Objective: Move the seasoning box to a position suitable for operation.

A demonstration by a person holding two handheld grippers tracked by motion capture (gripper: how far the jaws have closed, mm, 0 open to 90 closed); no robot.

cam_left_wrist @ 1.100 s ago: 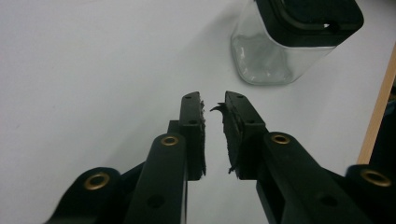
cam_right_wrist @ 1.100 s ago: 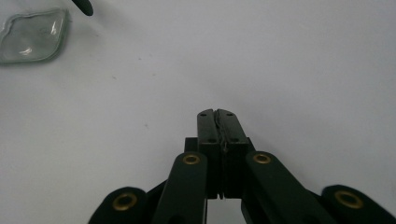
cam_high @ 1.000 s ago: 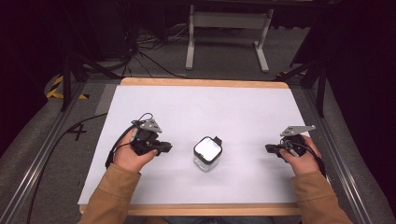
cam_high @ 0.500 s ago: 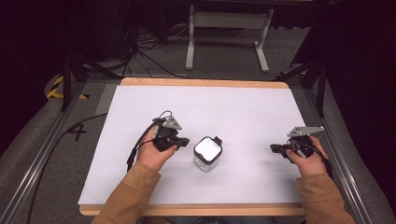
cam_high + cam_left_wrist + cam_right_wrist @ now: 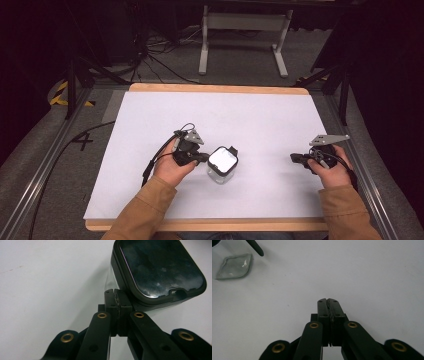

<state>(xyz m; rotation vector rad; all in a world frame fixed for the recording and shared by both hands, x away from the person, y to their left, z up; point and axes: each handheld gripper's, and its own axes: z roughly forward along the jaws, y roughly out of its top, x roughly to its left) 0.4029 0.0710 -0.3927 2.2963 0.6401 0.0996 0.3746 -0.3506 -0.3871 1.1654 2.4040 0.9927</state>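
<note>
Left gripper (image 5: 202,158) beside lidded jar (image 5: 222,163)

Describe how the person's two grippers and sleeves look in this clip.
Both the left gripper and right gripper are black, each topped by a grey three-cornered plate and trailing a thin black cable. Up close, the jaw links carry brass-ringed holes. The person wears tan sleeves.
</note>
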